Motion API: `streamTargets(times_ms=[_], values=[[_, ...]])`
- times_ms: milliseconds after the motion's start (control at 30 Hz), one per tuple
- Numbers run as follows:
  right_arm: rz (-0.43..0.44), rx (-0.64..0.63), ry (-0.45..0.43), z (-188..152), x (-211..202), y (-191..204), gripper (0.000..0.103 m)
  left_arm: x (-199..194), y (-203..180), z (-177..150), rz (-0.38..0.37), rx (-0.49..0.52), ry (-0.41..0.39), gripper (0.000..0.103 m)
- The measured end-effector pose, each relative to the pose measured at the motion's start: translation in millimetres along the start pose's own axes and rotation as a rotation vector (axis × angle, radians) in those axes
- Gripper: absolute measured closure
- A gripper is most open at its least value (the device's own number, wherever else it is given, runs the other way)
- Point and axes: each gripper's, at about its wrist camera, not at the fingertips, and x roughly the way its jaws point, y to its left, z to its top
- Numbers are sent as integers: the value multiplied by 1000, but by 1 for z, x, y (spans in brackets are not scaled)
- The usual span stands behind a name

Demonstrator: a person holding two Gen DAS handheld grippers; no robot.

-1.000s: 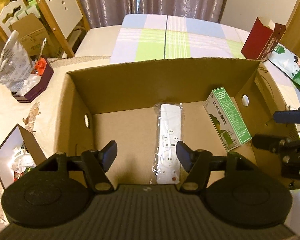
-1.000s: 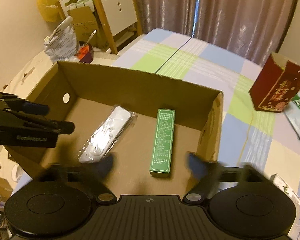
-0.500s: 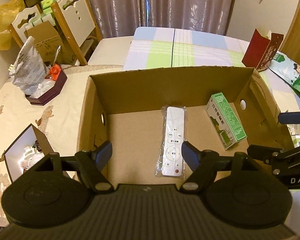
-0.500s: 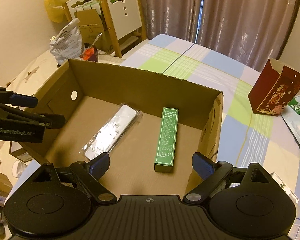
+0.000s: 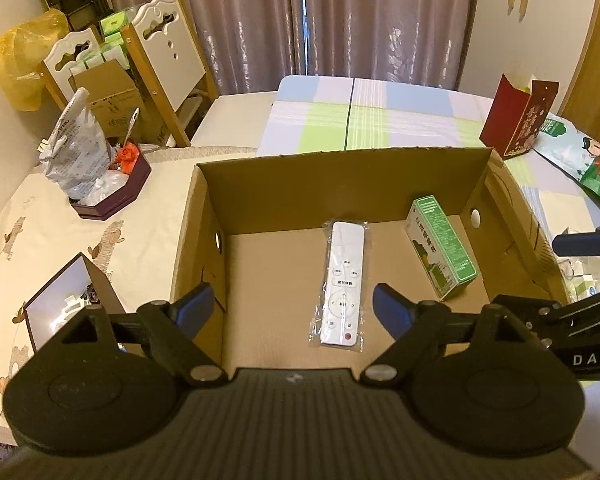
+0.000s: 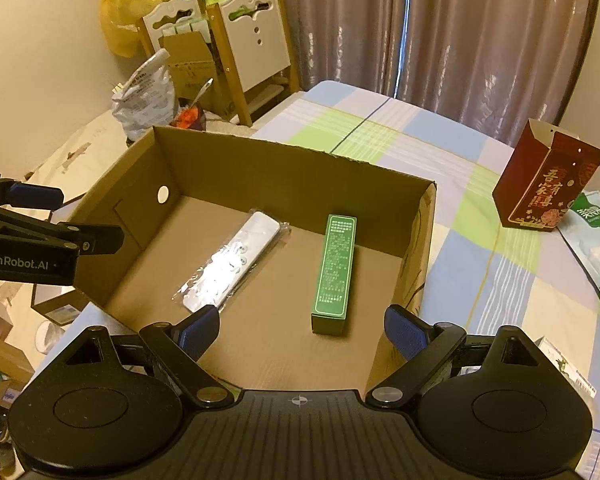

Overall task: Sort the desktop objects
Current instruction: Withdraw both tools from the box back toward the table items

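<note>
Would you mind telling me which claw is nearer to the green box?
Right. The right claw hangs open just in front of the green box; the left claw, jaws opening and empty, sits over the white remote, further away.

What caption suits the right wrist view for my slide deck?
Open right gripper above a cardboard box holding a bagged white remote and green carton.

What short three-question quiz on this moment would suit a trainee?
1. True or false: the remote control lies inside the cardboard box.
2. What colour is the carton beside it?
3. The red paper bag stands: A) inside the box, B) outside it on the checked cloth.

Key: 1 true. 2 green. 3 B.
</note>
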Motion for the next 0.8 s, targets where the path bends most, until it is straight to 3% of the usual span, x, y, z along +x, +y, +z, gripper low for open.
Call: streamTargets(times_ms=[800], values=[[71,30,-92,-39,-64,-22,11,-55,-38,-34,-3,-26,-42,18]])
